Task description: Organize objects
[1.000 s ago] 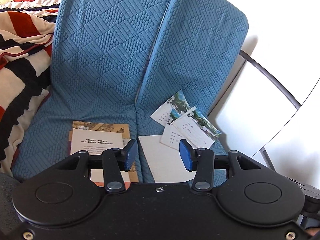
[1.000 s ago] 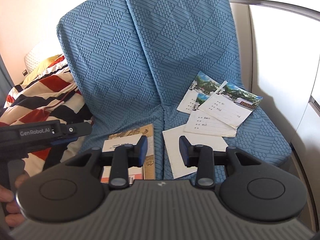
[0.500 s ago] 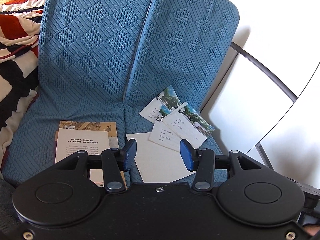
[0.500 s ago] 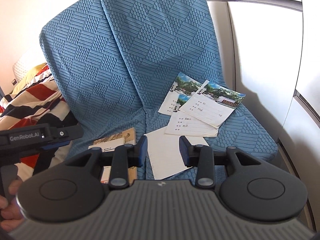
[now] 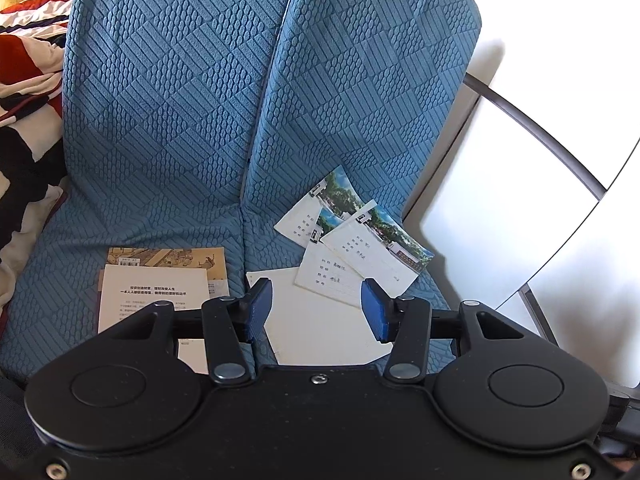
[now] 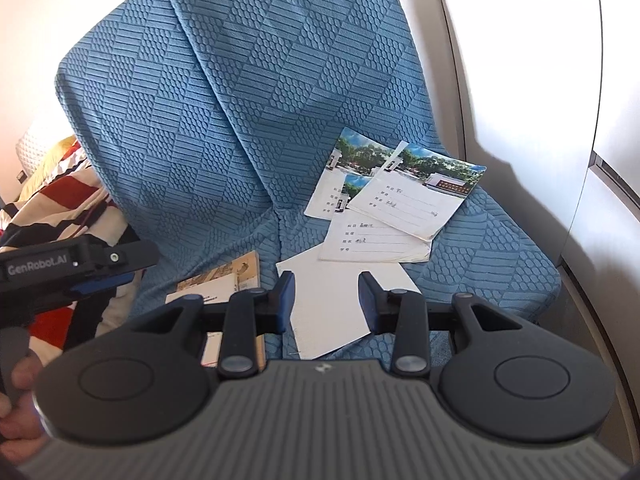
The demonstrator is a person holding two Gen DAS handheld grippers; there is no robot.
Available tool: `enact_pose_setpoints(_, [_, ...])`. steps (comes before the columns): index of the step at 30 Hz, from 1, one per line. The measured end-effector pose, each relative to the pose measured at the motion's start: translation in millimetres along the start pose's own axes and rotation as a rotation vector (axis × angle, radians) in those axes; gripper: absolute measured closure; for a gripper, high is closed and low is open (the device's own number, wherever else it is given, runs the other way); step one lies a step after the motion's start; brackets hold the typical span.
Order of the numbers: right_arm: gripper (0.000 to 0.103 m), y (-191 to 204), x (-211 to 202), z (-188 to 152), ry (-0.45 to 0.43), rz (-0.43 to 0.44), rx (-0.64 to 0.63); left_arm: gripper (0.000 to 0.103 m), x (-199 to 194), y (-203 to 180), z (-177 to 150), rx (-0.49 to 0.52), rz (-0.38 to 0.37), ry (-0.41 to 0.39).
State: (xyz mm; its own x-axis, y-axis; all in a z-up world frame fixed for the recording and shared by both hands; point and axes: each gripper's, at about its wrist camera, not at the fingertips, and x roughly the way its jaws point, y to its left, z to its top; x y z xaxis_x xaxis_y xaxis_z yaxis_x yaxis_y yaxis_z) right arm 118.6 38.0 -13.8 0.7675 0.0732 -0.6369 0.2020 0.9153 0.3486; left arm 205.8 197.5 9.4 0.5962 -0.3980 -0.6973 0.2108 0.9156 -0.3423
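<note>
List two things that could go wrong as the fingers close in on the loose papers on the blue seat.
1. The photo booklets overlap each other and the blank white sheet; gripping one may drag or scatter the rest.
2. The sheet lies flat on soft seat fabric, so the right gripper could pinch fabric or crease it.

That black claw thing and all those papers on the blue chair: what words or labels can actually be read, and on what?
"GenRobot.AI": white lettering on the side of the left claw.
White booklet: two bold Chinese heading lines, too small to read.
Three photo-topped exercise books: printed field labels and handwriting, too small and blurred.
Illustrated book under the booklet: a label, unreadable.
Plain white sheet: no text.
</note>
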Motion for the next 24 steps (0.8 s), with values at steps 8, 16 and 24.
enact_pose_setpoints(8, [0.044, -17, 27, 0, 0.015, -0.051, 0.036, 0.051, 28, -1, 3, -0.001, 0.004, 0.039])
enact_pose_setpoints(16, [0.014, -27, 52, 0, -0.027, -0.074, 0.024, 0.018, 51, 0, 11, 0.027, 0.030, 0.048])
enact_pose_setpoints(24, [0.013, -47, 91, -2, -0.032, -0.124, 0.052, 0.004, 90, 10, 11, -0.007, 0.047, 0.074])
